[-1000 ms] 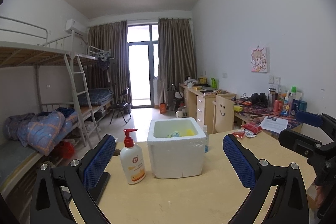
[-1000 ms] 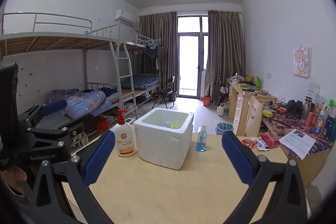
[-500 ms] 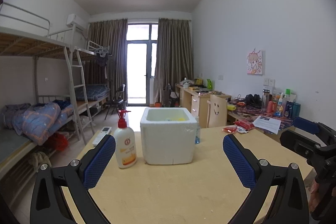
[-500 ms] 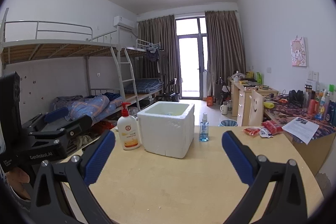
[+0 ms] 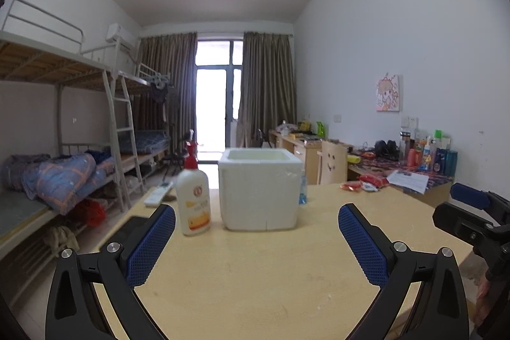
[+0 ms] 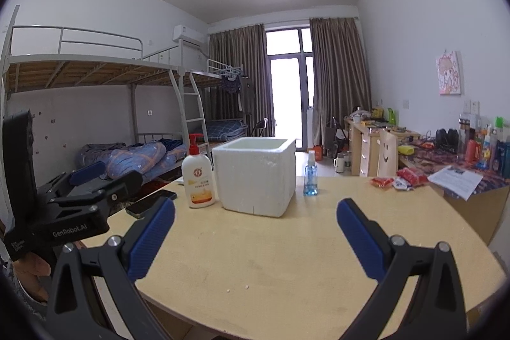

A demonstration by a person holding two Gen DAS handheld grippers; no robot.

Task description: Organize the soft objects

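A white foam box (image 5: 259,190) (image 6: 255,176) stands on the pale wooden table (image 5: 271,270) (image 6: 271,244), well ahead of both grippers. Its inside is hidden from this low angle, so no soft objects show. My left gripper (image 5: 256,241) is open with nothing between its blue pads, low over the near table. My right gripper (image 6: 255,236) is open and empty too. In the left wrist view the right gripper's body (image 5: 475,222) shows at the right edge; in the right wrist view the left gripper's body (image 6: 73,206) sits at the left.
A white lotion pump bottle (image 5: 193,199) (image 6: 198,179) stands left of the box. A small blue spray bottle (image 6: 310,177) stands to its right. A dark phone (image 6: 149,202) lies near the left table edge, red snack packets (image 6: 398,180) at far right. Bunk beds (image 5: 63,123) line the left wall.
Both grippers have dropped lower and levelled out, so the inside of the box with its coloured contents is no longer visible. Both stay open and empty.
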